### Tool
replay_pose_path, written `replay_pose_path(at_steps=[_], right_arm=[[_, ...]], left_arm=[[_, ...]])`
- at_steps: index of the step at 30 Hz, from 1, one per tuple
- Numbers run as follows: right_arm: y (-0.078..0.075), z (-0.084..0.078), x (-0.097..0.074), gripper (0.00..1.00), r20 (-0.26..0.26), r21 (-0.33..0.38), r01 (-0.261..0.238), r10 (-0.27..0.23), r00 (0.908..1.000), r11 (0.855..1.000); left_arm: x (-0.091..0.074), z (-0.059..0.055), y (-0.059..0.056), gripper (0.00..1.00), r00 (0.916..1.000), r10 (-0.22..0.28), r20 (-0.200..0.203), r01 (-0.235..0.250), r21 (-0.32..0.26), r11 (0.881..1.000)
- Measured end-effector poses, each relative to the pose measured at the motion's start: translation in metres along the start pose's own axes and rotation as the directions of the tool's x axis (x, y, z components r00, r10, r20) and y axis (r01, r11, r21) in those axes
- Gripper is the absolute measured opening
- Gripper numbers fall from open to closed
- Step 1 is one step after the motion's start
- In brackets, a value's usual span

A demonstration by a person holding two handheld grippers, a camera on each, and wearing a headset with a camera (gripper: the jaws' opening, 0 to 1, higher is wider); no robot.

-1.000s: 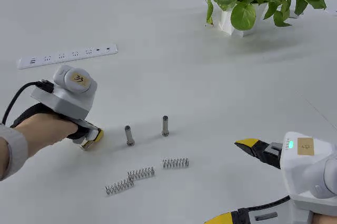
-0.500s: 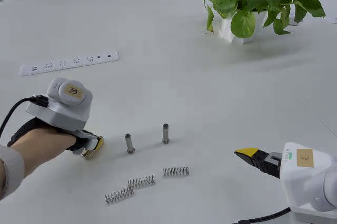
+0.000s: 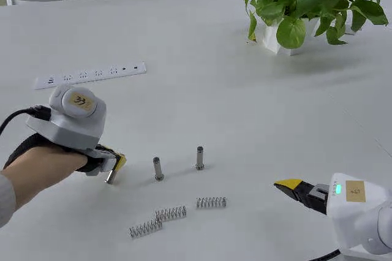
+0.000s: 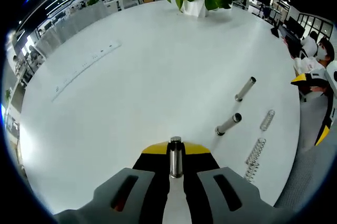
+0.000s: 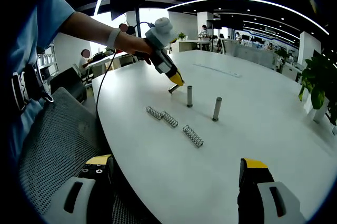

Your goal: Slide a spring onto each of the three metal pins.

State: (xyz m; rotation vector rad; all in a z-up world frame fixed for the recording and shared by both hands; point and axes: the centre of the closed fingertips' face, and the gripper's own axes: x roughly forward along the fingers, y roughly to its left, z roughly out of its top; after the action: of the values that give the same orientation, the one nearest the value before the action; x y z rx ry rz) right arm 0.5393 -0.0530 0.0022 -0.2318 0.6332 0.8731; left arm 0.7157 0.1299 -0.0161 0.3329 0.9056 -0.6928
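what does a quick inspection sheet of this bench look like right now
surface: white table, no spills seen
job's things: two pins upright; third pin held; three springs lying loose, none on a pin
clutter: power strip, potted plant
grippers: left tongs shut on third pin; right tongs open, empty
cables: black cable from the left gripper
surroundings: office, mesh chair

Fingers (image 3: 120,160) of the left gripper (image 3: 115,165) hide all but one end of a pin (image 3: 110,177).
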Motion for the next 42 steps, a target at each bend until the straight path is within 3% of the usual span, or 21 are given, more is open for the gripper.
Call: replay_pose_path(at_steps=[10,19,42], right_arm=[[0.001,0.003,0.002,0.99,0.007,-0.007,-0.001,0.001,1.0000,1.000],[-0.001,0.006,0.002,0.99,0.016,-0.018,0.011,-0.010,0.9998,1.000],[-0.001,0.003,0.001,0.99,0.001,-0.037,0.029,-0.028,0.9996,0.999]], left_arm=[[-0.015,-0.001,-0.001,0.04,0.9997,-0.005,0.023,0.005,-0.003,1.000],[-0.023,-0.011,-0.005,0.04,0.9996,-0.013,0.026,0.014,-0.005,1.000],[-0.029,-0.021,-0.013,0.04,0.9986,-0.022,0.048,0.022,0.004,1.000]])
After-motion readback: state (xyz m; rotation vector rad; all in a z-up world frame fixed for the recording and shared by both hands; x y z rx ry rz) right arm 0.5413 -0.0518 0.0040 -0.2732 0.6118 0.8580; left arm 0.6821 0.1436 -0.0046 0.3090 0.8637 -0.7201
